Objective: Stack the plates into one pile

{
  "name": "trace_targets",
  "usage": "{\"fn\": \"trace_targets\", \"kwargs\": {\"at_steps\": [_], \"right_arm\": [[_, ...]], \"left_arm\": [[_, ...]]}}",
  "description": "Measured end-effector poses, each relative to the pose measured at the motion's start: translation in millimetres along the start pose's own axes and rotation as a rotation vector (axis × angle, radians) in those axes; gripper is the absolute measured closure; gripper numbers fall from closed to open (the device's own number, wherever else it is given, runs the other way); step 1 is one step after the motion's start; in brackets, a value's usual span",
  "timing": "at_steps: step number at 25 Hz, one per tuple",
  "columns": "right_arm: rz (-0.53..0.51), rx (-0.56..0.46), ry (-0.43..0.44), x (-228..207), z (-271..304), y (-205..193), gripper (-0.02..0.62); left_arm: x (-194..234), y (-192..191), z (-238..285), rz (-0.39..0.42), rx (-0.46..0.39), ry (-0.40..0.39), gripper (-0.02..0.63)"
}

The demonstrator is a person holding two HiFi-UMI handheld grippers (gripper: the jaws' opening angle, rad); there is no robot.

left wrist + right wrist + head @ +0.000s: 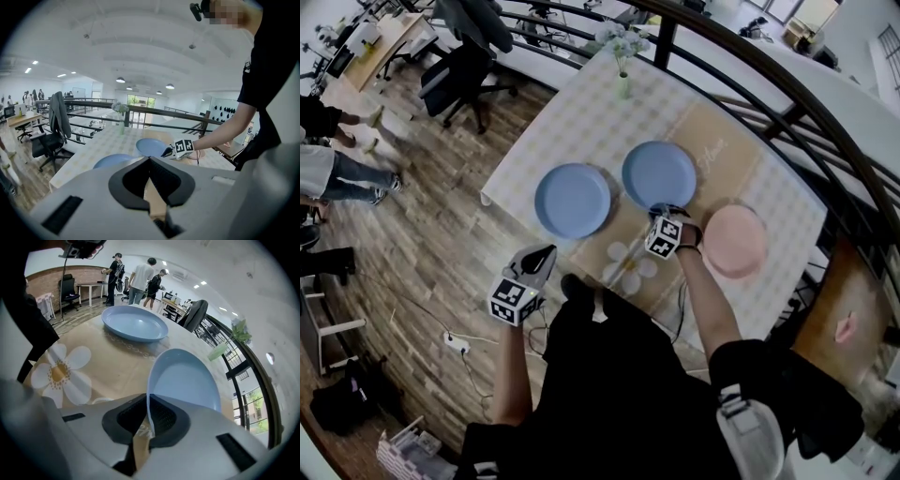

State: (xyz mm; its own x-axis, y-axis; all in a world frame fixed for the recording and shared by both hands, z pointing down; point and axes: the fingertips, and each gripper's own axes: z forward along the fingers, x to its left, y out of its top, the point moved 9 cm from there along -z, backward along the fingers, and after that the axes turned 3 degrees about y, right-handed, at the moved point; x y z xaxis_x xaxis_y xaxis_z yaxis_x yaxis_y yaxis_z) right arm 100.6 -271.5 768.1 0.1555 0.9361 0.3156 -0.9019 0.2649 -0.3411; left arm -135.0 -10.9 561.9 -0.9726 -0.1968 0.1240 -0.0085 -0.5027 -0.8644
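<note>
Right gripper [661,211]: jaws narrow, pads pinched on the near rim of the centre plate [659,173]; in the right gripper view the thin rim runs straight down between the dark ribbed pads. Left gripper [544,253]: jaws together with nothing between them, hanging at lower left of the head view, off the table [581,122] and over the plank floor [422,206]. Plates: three round, shallow and smooth, with a low raised rim. The centre plate is pale blue. The left plate [572,200] is the same blue and lies flat just beside it with a narrow gap. The pink plate [736,240] sits to the right, apart from both, beyond the right wrist. Whether the gripped plate's near edge is off the surface I cannot tell. Table cover: pale checked cloth with a tan runner [722,155] across it and a white flower print [630,264] at the runner's near end. Edges: the left plate lies close to the table's left edge, and a dark railing [750,84] curves behind the far side. A small green vase [622,84] stands at the far edge. Open room: bare checked cloth between the blue plates and the vase.
</note>
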Motion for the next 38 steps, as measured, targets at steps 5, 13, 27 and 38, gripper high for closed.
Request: {"fn": "trace_targets", "kwargs": {"at_steps": [5, 13, 27, 38], "right_arm": [[-0.019, -0.005, -0.011, -0.1, -8.6, 11.8, 0.583], [-0.035, 0.002, -0.062, 0.9, -24.9, 18.7, 0.577], [-0.035, 0.029, -0.111, 10.1, -45.5, 46.3, 0.577], [-0.04, 0.014, -0.129, 24.9, -50.1, 110.5, 0.577]], "left_arm": [[-1.0, 2.4, -5.6, 0.01, -0.004, -0.001, 0.606], [-2.6, -0.1, -11.0, 0.016, -0.02, -0.005, 0.607], [18.9, -16.5, -33.0, -0.014, -0.066, -0.017, 0.607], [68.3, -21.3, -62.3, -0.036, -0.106, -0.026, 0.606]]}}
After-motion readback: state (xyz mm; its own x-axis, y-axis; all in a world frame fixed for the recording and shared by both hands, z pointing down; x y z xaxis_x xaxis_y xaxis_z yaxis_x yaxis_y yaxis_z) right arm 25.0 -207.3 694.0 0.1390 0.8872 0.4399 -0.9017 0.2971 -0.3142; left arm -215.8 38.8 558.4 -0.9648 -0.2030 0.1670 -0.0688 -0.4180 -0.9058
